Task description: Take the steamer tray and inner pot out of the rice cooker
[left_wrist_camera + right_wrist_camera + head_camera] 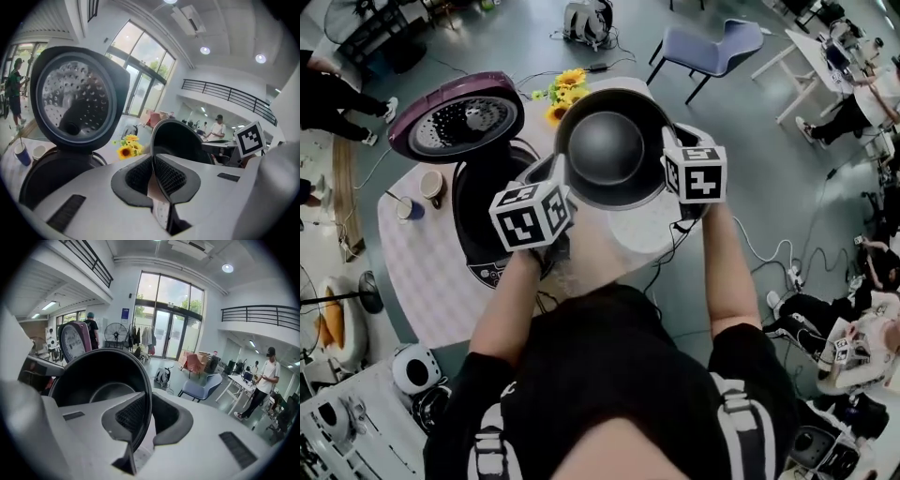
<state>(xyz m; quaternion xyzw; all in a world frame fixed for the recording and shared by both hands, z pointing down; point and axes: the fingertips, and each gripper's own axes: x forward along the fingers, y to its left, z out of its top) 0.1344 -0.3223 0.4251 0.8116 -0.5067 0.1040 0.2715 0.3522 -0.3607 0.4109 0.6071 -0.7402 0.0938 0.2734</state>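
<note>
Now holding the inner pot (pixel 609 145) aloft over the bench (pixel 422 272), just beside the open rice cooker (pixel 483 220), left tool (pixel 153 174) and right tool (pixel 146 416) each clenched on its rim. Next, probably lowering onto bare bench, avoiding sunflowers (pixel 565 89) and cups (pixel 431 186).

A big open office or lab hall is shown, probably. Tall glass doors (pixel 171 333) and a balcony railing (pixel 262 315) are seen, desks (pixel 806 52) and a blue chair (pixel 712 47) are scattered around, and cables (pixel 759 248) are trailed over the floor.
</note>
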